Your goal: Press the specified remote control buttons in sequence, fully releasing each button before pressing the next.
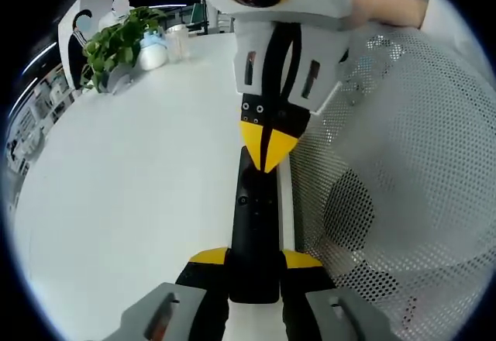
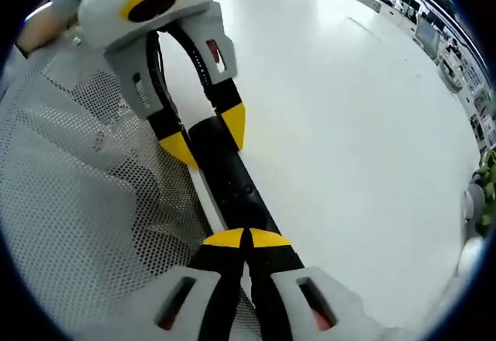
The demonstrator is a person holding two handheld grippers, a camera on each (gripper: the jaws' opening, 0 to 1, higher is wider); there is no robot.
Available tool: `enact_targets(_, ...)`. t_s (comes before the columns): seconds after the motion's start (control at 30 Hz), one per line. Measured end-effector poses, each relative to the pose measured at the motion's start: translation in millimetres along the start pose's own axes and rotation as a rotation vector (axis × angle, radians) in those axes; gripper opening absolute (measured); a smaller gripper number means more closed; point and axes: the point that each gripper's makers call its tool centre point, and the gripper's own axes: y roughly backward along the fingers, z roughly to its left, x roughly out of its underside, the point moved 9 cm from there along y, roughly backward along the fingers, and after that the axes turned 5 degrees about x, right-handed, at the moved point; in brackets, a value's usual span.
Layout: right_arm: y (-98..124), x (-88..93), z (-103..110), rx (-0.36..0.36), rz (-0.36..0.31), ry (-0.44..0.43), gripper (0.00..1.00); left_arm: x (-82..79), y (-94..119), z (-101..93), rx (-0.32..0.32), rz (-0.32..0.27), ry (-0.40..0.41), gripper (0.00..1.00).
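Yellow-tipped jaws of the left tool (image 1: 256,262) grip one end of the black remote (image 1: 256,225) at the table edge.

White table (image 1: 139,201) carries everything; beside its near edge sits a white mesh surface (image 1: 403,201), and a potted plant (image 1: 116,43) stands at the far corner. Lying along the table edge, the remote is clamped at one end by the left tool's jaws, one on either side. Over its other end the right tool (image 2: 246,240) has its tips drawn together, pointing at the buttons; whether they touch I cannot tell. To press well, I judge: hold the remote steady, push straight down on one button, then lift fully clear before the next.
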Motion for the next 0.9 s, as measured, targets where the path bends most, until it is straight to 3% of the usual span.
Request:
enact_targets(0.4,-0.9,-2.2,-2.2,0.006,-0.006,-0.027,0.00,0.1,-0.2,-0.3,0.001,-0.002,0.001,0.24)
enact_targets(0.9,-4.5,-7.5,-1.5,0.015,-0.026,0.010,0.00,0.9,0.0,0.4,0.003,-0.004,0.002,0.24)
